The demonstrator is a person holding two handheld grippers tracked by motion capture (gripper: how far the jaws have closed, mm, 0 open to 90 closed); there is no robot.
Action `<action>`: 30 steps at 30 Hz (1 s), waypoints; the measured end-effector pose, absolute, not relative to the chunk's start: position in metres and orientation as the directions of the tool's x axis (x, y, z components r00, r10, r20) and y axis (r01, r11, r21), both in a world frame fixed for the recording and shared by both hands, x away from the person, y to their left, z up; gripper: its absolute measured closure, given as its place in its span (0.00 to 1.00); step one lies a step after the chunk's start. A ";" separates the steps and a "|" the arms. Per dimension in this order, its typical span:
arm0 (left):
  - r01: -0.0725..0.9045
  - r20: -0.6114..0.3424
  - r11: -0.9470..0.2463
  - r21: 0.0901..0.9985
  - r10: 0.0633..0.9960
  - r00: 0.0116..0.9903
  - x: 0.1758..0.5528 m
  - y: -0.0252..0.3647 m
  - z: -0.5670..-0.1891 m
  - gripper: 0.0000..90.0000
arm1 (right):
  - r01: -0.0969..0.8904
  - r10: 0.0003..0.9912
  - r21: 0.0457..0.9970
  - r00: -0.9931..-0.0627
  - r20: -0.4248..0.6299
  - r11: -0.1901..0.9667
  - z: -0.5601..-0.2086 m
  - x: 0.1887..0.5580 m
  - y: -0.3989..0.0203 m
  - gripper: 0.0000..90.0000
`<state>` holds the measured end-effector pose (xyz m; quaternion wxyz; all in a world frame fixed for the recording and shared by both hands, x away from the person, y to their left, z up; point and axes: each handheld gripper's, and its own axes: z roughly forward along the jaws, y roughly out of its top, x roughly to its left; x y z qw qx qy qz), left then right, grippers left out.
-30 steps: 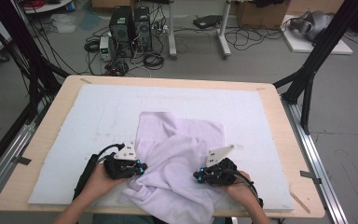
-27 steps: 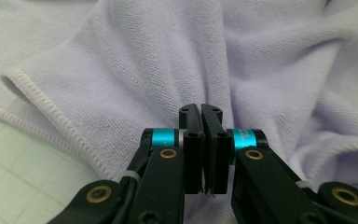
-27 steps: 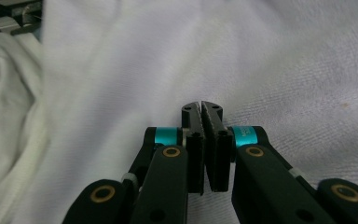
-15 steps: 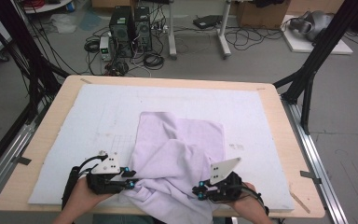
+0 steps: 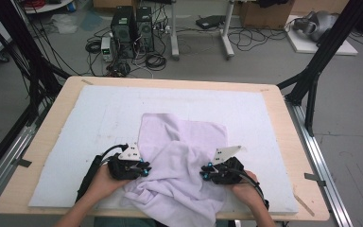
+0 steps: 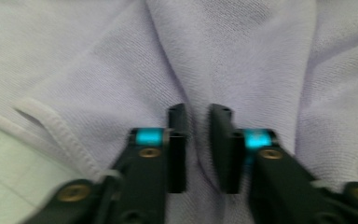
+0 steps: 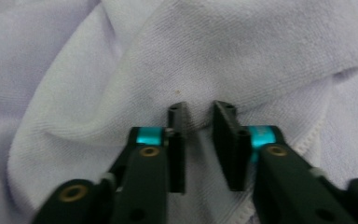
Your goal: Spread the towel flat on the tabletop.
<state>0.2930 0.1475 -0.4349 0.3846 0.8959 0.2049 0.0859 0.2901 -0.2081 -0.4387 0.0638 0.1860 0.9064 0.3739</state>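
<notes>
A crumpled lilac towel [image 5: 184,146] lies on the white mat, and its near part hangs over the table's front edge. My left gripper [image 5: 144,169] is at the towel's left side, held by a hand. Its jaws have just been closing and now pinch a ridge of the towel [image 6: 242,56] between the pads, seen in the left gripper view [image 6: 198,112]. My right gripper [image 5: 204,174] is at the towel's right side. Its jaws have also just been closing, with a fold of towel [image 7: 242,56] caught between them [image 7: 199,109].
The white mat [image 5: 99,113] covers most of a wooden table [image 5: 52,127]. Black frame struts [image 5: 312,80] stand at the table's far corners. Computer towers [image 5: 132,23] and cables lie on the floor beyond. A hemmed towel edge [image 6: 60,126] lies left of the left jaws.
Half a second ago both grippers were drawn back toward the near edge. Now both are forward again, about where they were a second ago, and the towel between them is bunched higher.
</notes>
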 end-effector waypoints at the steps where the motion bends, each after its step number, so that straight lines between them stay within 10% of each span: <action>1: 0.303 -0.008 -0.621 0.723 0.431 0.903 0.292 0.149 -0.433 0.94 | 0.292 0.376 0.706 -0.926 0.039 0.645 -0.438 0.290 -0.210 0.96; 15: 0.283 -0.049 -0.538 0.794 0.408 0.912 0.233 0.187 -0.406 0.93 | 0.159 0.122 0.759 -0.987 0.105 0.631 -0.411 0.240 -0.205 0.97; 19: 0.278 -0.056 -0.505 0.817 0.410 0.910 0.236 0.186 -0.395 0.68 | 0.125 0.140 0.777 -0.989 0.047 0.617 -0.393 0.237 -0.207 0.90; 24: 0.278 -0.040 -0.512 0.813 0.428 0.903 0.264 0.170 -0.401 0.60 | 0.207 0.249 0.755 -0.967 0.060 0.622 -0.405 0.265 -0.205 0.74; 30: 0.294 -0.010 -0.640 0.710 0.407 0.913 0.283 0.150 -0.432 0.79 | 0.241 0.270 0.692 -0.961 0.069 0.681 -0.437 0.270 -0.182 0.78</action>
